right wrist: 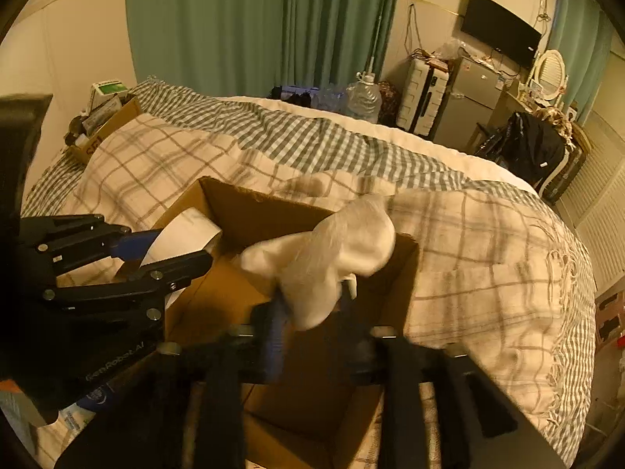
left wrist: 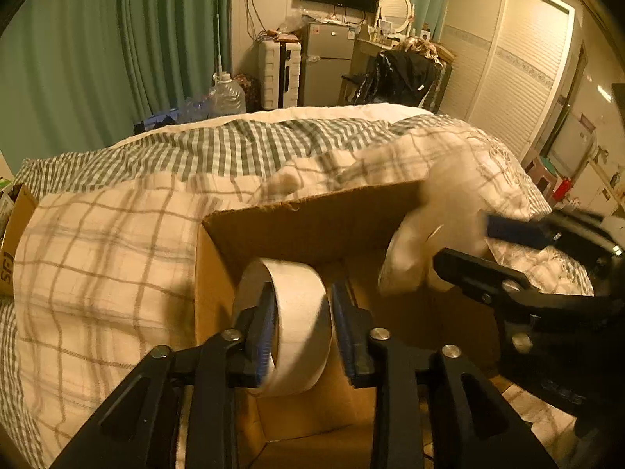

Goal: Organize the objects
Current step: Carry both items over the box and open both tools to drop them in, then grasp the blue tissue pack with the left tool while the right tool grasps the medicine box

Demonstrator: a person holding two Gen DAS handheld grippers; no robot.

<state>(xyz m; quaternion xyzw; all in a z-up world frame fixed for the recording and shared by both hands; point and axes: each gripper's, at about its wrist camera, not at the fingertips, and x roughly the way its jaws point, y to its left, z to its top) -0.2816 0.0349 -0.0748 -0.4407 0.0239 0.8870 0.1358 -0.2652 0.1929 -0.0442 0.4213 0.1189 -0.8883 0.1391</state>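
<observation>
An open cardboard box (left wrist: 312, 222) (right wrist: 250, 211) rests against the bed. My left gripper (left wrist: 300, 324) (right wrist: 172, 250) is shut on a white tape roll (left wrist: 297, 324) (right wrist: 183, 234), holding it upright over the box's left side. My right gripper (right wrist: 312, 308) (left wrist: 465, 242) is shut on a blurred white sock-like cloth (right wrist: 336, 250) (left wrist: 437, 230) above the box's right side.
A bed with a plaid blanket (left wrist: 117, 242) (right wrist: 488, 258) and checked sheet lies behind the box. A second cardboard box with items (right wrist: 105, 125) (left wrist: 11, 230) sits at the bed's far left. A suitcase (left wrist: 279, 74), fridge and chair stand beyond.
</observation>
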